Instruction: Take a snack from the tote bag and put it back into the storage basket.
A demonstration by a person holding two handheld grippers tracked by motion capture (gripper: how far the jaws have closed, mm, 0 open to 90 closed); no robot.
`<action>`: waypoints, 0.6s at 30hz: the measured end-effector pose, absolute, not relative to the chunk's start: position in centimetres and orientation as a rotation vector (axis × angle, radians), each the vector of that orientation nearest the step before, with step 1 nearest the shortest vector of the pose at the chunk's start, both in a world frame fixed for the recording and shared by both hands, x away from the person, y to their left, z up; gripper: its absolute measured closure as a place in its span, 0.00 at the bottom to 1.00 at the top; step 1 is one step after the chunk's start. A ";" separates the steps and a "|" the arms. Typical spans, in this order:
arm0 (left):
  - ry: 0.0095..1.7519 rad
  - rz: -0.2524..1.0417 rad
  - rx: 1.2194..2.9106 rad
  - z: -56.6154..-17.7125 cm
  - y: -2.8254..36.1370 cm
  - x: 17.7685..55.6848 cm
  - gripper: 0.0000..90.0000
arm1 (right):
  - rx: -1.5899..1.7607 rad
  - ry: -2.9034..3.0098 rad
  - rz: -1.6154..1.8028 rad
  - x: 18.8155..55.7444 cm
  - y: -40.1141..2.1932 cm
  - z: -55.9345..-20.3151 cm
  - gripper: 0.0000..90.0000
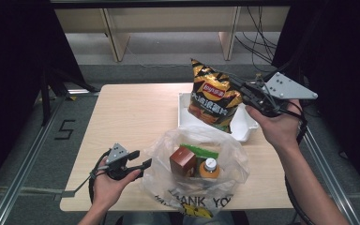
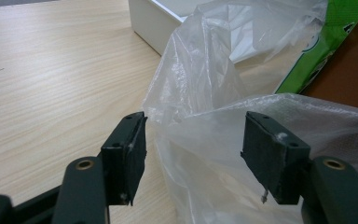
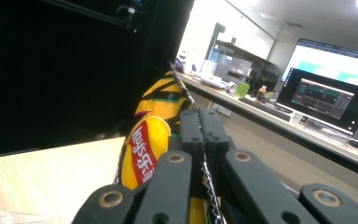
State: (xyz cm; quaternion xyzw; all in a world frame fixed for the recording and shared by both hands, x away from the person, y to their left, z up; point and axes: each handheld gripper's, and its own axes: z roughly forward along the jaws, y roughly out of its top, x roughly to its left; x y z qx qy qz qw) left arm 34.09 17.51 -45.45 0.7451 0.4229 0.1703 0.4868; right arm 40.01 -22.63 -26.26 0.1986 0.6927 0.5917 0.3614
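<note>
Looks like grocery bagging, abt half done. Clear plastic bag (image 1: 197,164) sits at the near edge of the wooden table (image 1: 126,117) w/ a brown carton (image 1: 183,160), an orange-capped bottle (image 1: 210,168) and a green pack (image 1: 200,150) already inside. Still to go: the Lay's chip bag (image 1: 214,96), which the right gripper (image 1: 241,91) holds upright, clear of the table, above the white tray (image 1: 183,115) at the far right. In the right gripper view its jaws are pinched together on the chip bag's crimped side seam (image 3: 186,95). Left gripper (image 1: 138,161) is at the plastic bag's left rim; jaws stand apart, w/ a fold of film (image 2: 200,126) between the pads (image 2: 128,149) but not squeezed, so the mouth isn't held open yet. My read: what's left is clamping that rim, spreading the mouth, then bringing the chips over and lowering them in. In the way: the carton and bottle take up most of the opening, the film sags inward, and the chip bag is wide vs the gap, so it'll likely have to go in at an angle. The tray's near wall sits betw chips and bag too, touching the film or just beside it.
</note>
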 end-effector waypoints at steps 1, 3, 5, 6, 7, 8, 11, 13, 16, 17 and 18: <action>1.017 0.419 1.820 -45.4 17.6 34.1 0.44 | 0.494 1.781 1.514 40.2 -22.7 -26.2 1.00; 1.017 0.415 1.818 -45.5 17.5 34.1 0.44 | 0.509 1.786 1.502 40.3 -22.6 -26.3 1.00; 1.020 0.416 1.820 -45.5 17.5 34.1 0.44 | 0.517 1.793 1.507 40.6 -22.5 -26.3 1.00; 1.020 0.414 1.810 -45.5 17.5 34.1 0.44 | 0.525 1.796 1.507 40.8 -22.5 -26.3 1.00; 1.025 0.409 1.805 -45.5 17.5 34.1 0.44 | 0.517 1.795 1.485 40.9 -22.6 -26.3 1.00; 1.019 0.415 1.809 -45.5 17.5 34.1 0.44 | 0.527 1.788 1.494 41.1 -22.5 -26.3 1.00; 1.031 0.406 1.802 -45.5 17.6 34.1 0.44 | 0.530 1.783 1.475 41.6 -22.6 -26.4 1.00; 1.040 0.407 1.804 -45.6 17.6 34.1 0.44 | 0.539 1.799 1.469 41.9 -22.6 -26.5 1.00; 1.035 0.406 1.806 -45.6 17.6 34.2 0.43 | 0.535 1.782 1.464 42.4 -22.6 -26.4 1.00; 1.035 0.402 1.803 -45.7 17.6 34.2 0.43 | 0.552 1.793 1.470 42.5 -22.5 -26.4 1.00; 1.031 0.397 1.805 -45.7 17.6 34.2 0.43 | 0.543 1.797 1.465 42.6 -22.5 -26.4 1.00</action>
